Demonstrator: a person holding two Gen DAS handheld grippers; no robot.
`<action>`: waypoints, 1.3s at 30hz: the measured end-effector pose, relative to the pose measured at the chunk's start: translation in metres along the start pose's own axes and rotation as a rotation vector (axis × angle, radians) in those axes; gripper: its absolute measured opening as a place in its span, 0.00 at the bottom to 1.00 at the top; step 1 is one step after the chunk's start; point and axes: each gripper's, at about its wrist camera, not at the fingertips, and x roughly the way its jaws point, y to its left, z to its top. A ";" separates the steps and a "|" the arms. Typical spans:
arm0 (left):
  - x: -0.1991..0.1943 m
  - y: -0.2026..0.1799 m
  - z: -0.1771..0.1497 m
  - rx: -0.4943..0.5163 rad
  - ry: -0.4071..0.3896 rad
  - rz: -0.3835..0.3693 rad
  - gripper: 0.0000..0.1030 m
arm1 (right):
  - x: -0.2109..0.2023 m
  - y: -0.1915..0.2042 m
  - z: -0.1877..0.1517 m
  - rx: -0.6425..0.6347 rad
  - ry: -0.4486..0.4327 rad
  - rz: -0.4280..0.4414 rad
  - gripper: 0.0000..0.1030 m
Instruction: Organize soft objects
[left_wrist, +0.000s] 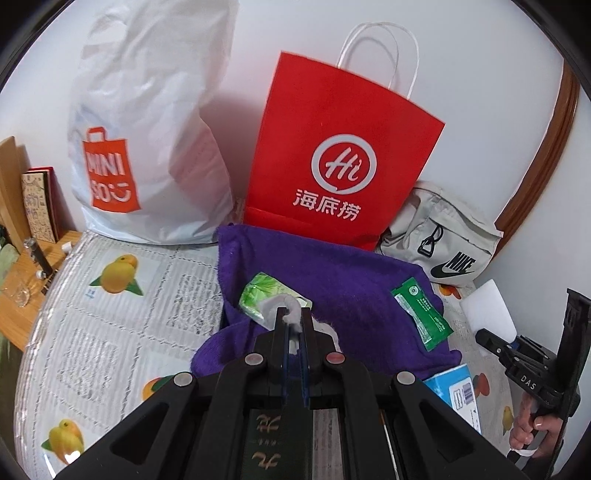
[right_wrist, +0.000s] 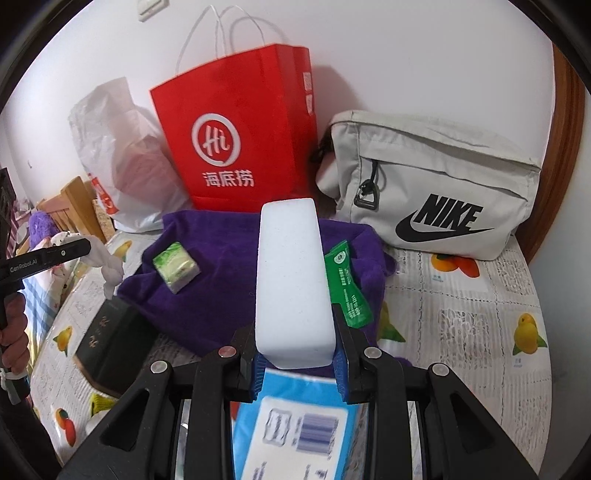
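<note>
A purple towel (left_wrist: 332, 280) (right_wrist: 221, 295) lies crumpled on the table before the bags. On it rest a green tissue pack (left_wrist: 258, 291) (right_wrist: 175, 267) and a green sachet (left_wrist: 421, 314) (right_wrist: 345, 288). My left gripper (left_wrist: 293, 314) (right_wrist: 86, 245) is shut on a white fluffy wad (left_wrist: 280, 304) (right_wrist: 107, 266), held above the towel's near left edge. My right gripper (right_wrist: 295, 350) (left_wrist: 517, 354) is shut on a white sponge block (right_wrist: 291, 280) (left_wrist: 487, 310), which sticks out forward over the towel's near side.
A red paper bag (left_wrist: 343, 155) (right_wrist: 236, 140), a white plastic bag (left_wrist: 147, 129) (right_wrist: 122, 155) and a grey Nike pouch (left_wrist: 443, 240) (right_wrist: 428, 188) stand along the wall. A dark green box (right_wrist: 114, 339) and a blue box (right_wrist: 295, 424) lie near me on the fruit-print tablecloth (left_wrist: 110, 332).
</note>
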 end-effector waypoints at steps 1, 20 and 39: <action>0.006 -0.001 0.001 0.000 0.009 -0.007 0.05 | 0.005 -0.001 0.001 0.001 0.006 0.000 0.29; 0.086 -0.004 0.003 0.014 0.201 -0.012 0.05 | 0.083 -0.005 0.011 -0.027 0.143 0.004 0.29; 0.104 0.018 -0.002 0.007 0.286 0.042 0.28 | 0.114 0.000 0.010 -0.070 0.271 -0.012 0.31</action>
